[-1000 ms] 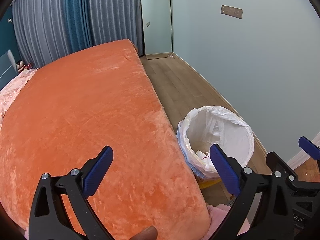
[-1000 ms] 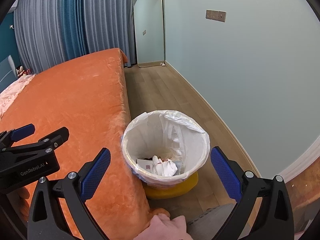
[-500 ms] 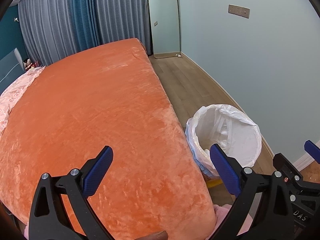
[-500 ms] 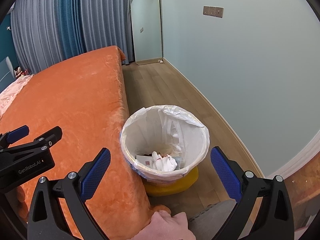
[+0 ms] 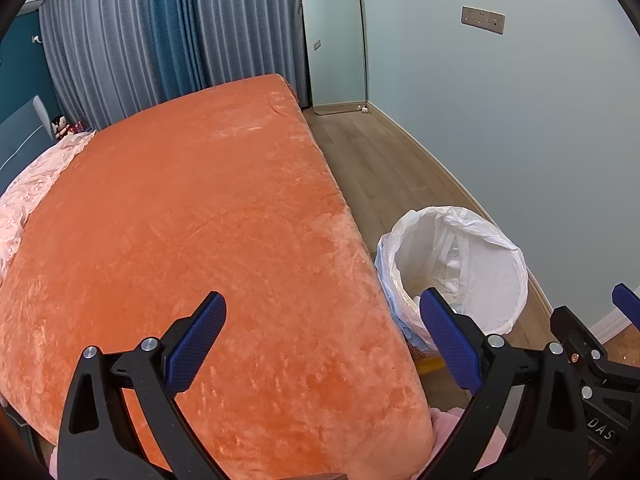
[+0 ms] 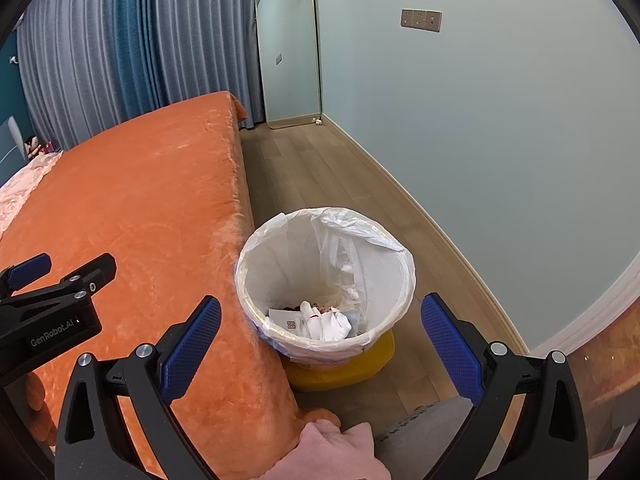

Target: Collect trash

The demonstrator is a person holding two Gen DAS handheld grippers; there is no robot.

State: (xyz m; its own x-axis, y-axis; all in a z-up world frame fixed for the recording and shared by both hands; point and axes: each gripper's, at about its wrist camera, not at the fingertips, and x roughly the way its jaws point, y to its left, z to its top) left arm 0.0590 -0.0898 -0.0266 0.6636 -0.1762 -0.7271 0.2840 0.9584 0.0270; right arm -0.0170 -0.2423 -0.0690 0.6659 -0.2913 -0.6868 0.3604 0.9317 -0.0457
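Crumpled trash (image 6: 320, 322) fills round, plastic-lined bin (image 6: 400, 300) beside plush orange bed (image 6: 132, 208).

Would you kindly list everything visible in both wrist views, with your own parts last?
Bed cover: one, orange, left.
Pink bedding: one, far left edge of bed.
Bin: one, white liner, yellow base, on the floor beside the bed.
Trash: white crumpled pieces and paper, inside bin.
Mirror: one, standing against far wall.
Curtains: grey and blue, behind bed.
Wall switches: one plate, grey.
Left gripper: black, blue pads, open, empty.
Right gripper: same, open, empty.
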